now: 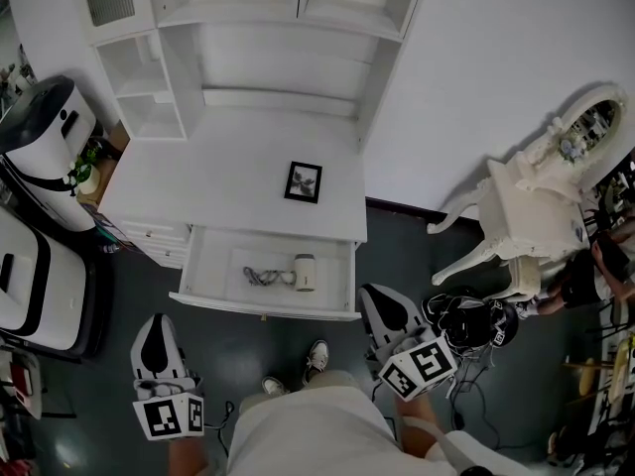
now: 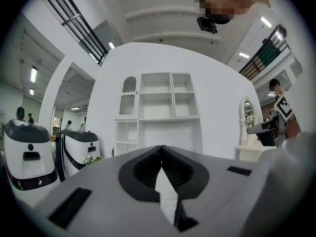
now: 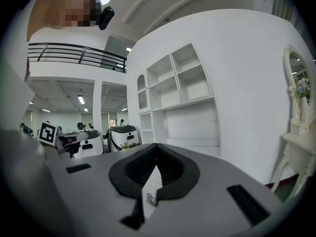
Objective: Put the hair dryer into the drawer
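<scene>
The white hair dryer lies inside the open drawer of the white desk, with its coiled cord to its left. Both grippers are held back from the drawer, over the dark floor. My left gripper is below the drawer's left corner and is shut on nothing. In the left gripper view its jaws meet at the tips. My right gripper is just past the drawer's right corner, also shut with nothing in it. Neither gripper view shows the dryer.
A small black picture frame lies on the desk top. White wheeled machines stand at the left. A white vanity table stands at the right, with black gear and cables on the floor beside it. The person's shoe is below the drawer.
</scene>
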`<state>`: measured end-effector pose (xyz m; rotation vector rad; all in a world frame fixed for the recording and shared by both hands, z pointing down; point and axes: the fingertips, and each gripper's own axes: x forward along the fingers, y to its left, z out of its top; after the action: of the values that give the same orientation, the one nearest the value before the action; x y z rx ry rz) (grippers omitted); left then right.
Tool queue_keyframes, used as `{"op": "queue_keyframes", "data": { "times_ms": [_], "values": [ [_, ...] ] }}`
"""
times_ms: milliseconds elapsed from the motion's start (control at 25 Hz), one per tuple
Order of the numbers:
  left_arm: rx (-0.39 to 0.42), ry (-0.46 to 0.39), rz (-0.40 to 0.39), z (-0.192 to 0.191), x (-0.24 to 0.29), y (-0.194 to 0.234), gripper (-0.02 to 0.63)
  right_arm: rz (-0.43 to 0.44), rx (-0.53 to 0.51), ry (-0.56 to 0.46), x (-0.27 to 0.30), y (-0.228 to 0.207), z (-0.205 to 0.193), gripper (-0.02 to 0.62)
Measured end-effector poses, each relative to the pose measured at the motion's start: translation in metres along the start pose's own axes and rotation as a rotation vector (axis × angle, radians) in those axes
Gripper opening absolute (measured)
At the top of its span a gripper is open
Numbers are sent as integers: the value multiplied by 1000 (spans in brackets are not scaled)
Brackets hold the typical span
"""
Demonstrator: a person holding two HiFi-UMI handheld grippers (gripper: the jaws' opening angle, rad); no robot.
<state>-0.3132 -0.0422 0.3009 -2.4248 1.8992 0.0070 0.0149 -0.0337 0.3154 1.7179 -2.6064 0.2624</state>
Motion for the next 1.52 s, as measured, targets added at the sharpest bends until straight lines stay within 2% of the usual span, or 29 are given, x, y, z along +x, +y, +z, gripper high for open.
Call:
{"op": "queue_keyframes", "data": {
  "times_ms": [480,1040,1280,1520],
  "values": [
    [2,17,-56,-9,-22,-15,15,-44,36,11,-39,12,-22,8],
    [-1,0,-86,-5,-31,-32,15,-62,24,1,-60,12,-20,8],
    [3,-5,-91,-1,-33,-37,15,-38,-40,13,-63,20,-20,8],
    [0,-6,-91,-3,-39,-39,15,-35,-41,4,-66,21,-20,8]
  ]
}}
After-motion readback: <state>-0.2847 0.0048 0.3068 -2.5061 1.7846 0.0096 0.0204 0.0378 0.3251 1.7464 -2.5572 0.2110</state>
